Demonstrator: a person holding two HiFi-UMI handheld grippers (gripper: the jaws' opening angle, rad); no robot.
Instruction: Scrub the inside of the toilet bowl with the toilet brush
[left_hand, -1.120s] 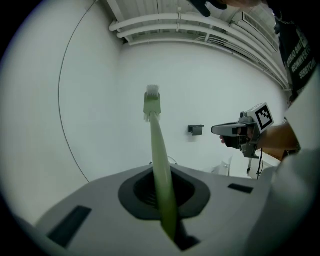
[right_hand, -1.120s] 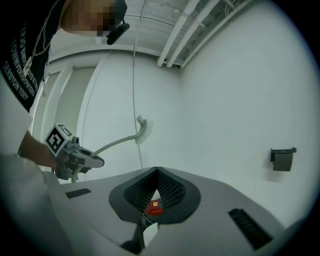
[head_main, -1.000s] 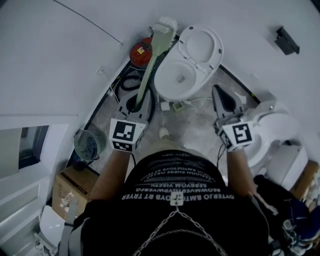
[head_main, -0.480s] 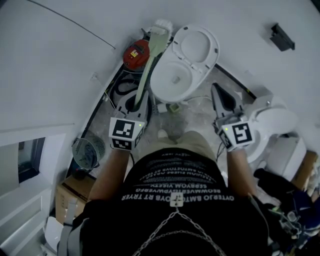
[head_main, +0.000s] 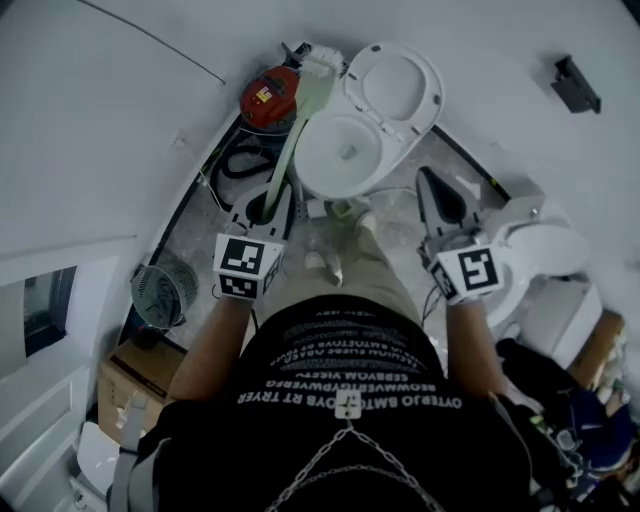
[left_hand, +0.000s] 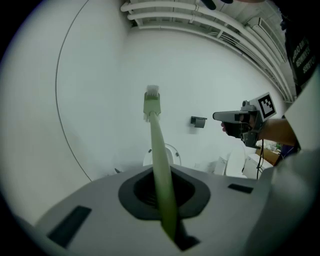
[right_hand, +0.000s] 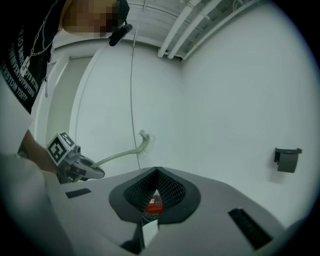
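**Pale green, white, grey and a spot of red**

The toilet brush is pale green with white bristles, and the toilet bowl is white. The left tongs and right tongs are grey with black pads, and their cubes carry black-and-white square markers. A round container is red and the floor is mottled grey.

Bathroom: toilet, white walls, speckled floor.

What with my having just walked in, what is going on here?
A person stands facing a toilet bowl with its lid up, a gripper in each hand. The left gripper is shut on the handle of a pale green toilet brush, whose bristled head is raised beside the bowl's left side, not in it. The right gripper is shut and empty, off to the right. No scrubbing is under way.
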